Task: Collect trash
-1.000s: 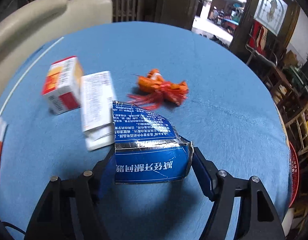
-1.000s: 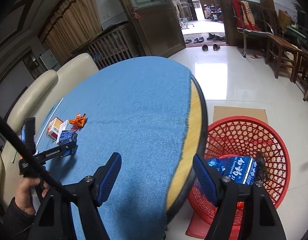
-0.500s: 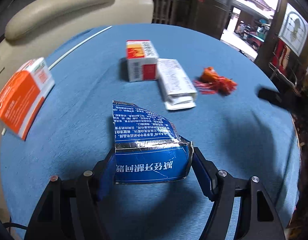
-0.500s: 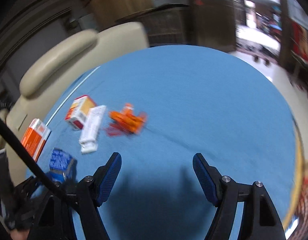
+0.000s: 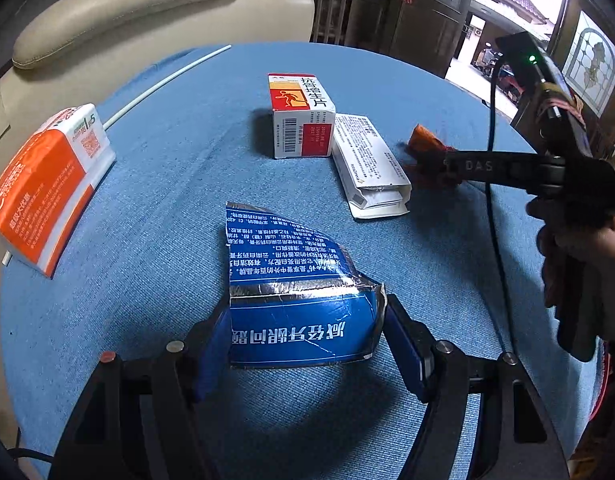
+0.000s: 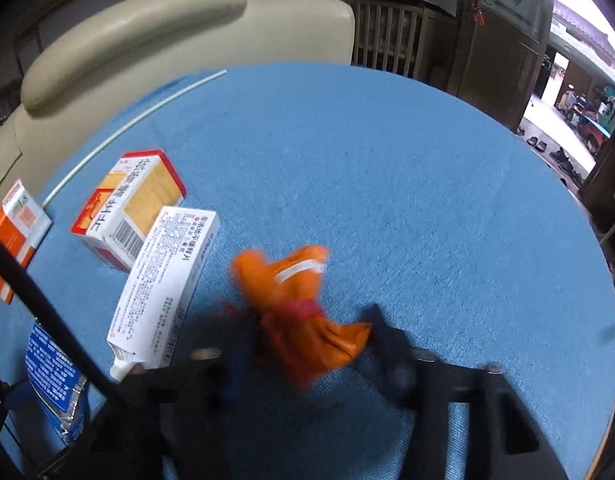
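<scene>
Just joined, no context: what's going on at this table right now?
A person with a handheld gripper in each hand is clearing trash off a round table with a blue cloth. The left gripper is clamped on a torn blue box. The right gripper has just been closing around a crumpled orange wrapper; the view is blurred. A red and white box, a white box and an orange box lie on the cloth.

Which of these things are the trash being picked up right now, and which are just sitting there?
Being picked up:
- torn blue box, clamped in the left gripper
- orange wrapper, between the jaws of the right gripper, which have just been closing

Just sitting on the blue table:
- red and white box
- long white box
- orange and white box
- white stick
</scene>
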A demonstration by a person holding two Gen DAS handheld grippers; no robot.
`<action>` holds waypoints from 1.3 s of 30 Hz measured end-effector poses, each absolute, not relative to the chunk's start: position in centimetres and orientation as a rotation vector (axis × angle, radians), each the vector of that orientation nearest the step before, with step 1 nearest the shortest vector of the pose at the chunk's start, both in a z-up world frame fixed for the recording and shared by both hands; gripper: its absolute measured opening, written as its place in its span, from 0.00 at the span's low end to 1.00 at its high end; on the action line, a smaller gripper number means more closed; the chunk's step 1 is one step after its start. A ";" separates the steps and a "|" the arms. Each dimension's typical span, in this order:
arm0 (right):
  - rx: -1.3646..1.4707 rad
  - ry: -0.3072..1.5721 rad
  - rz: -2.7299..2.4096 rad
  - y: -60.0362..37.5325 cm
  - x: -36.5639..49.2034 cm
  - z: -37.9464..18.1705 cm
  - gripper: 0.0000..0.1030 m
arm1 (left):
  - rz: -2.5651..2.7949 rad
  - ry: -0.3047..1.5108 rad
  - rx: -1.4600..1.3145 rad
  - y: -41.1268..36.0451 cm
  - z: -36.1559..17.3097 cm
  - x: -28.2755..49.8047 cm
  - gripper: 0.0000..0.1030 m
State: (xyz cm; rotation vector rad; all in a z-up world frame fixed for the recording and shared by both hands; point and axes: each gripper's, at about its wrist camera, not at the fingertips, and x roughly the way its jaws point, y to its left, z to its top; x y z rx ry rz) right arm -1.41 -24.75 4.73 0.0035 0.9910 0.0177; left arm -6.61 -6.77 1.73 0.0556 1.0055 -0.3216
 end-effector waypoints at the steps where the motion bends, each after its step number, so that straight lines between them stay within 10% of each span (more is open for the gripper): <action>1: 0.013 1.000 0.022 -24.9 -1.5 5.0 0.43 | -0.319 1.007 0.057 -6.8 1.7 -6.6 0.72; 39: 0.387 0.835 0.036 -28.9 -24.5 9.0 0.43 | -0.362 0.920 0.168 -11.6 7.1 -13.5 0.71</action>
